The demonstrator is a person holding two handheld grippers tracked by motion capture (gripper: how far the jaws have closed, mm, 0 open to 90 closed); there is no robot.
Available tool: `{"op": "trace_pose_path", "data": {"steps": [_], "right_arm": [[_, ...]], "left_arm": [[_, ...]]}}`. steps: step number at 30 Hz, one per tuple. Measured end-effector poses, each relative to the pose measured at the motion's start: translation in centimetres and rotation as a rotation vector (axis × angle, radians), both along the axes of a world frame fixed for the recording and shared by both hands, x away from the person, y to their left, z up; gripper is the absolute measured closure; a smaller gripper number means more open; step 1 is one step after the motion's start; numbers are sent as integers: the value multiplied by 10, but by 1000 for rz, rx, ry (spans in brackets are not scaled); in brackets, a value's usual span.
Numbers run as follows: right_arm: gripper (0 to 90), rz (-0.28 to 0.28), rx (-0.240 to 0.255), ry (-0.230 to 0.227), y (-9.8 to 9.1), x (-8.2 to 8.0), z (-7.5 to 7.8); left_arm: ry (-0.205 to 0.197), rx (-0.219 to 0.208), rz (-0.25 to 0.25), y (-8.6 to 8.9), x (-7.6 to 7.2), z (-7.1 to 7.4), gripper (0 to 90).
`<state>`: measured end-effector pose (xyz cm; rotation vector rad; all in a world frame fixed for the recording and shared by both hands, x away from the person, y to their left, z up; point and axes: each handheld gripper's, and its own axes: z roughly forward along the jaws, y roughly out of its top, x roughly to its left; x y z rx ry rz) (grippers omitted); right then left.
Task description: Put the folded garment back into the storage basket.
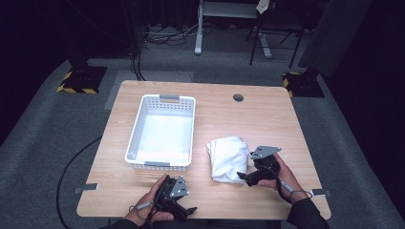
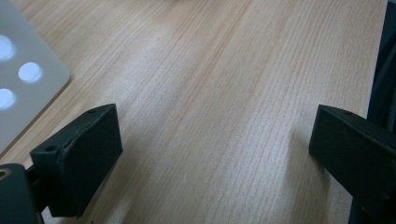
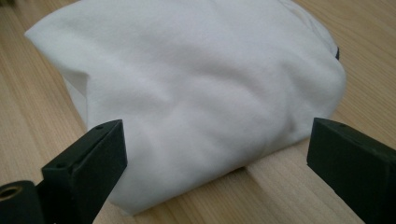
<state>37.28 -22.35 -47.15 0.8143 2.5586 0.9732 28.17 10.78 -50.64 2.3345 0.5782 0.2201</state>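
A folded white cloth (image 1: 228,158) lies on the wooden table (image 1: 267,119), right of a white perforated basket (image 1: 162,131) that stands empty. My right gripper (image 1: 244,177) sits at the cloth's near right corner, open, its jaws wide apart with the cloth (image 3: 196,93) just ahead of them. My left gripper (image 1: 187,210) rests low at the table's front edge, below the basket, also open with only bare wood (image 2: 224,116) between its jaws. A corner of the basket (image 2: 18,79) shows at the left of the left gripper view.
A dark round cable hole (image 1: 238,97) is in the table's far side. Beyond the table are grey carpet, stands with yellow-black bases (image 1: 81,80) and cables. Bare wood lies right of the cloth and behind it.
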Motion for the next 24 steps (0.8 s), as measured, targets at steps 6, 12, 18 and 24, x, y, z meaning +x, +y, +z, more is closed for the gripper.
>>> {"op": "trace_pose_path", "data": {"steps": [6, 12, 18, 24], "right_arm": [[52, -7, 9, 20, 4, 4, -1], [58, -59, 12, 74, 8, 12, -4], [58, -96, 9, 123, 11, 19, -10], [47, -108, 28, 150, 12, 23, -14]], "left_arm": [[0, 0, 0, 0, 0, 0, 24], [0, 0, 0, 0, 0, 0, 24], [1, 1, 1, 0, 0, 0, 24], [1, 1, 1, 0, 0, 0, 24]]}}
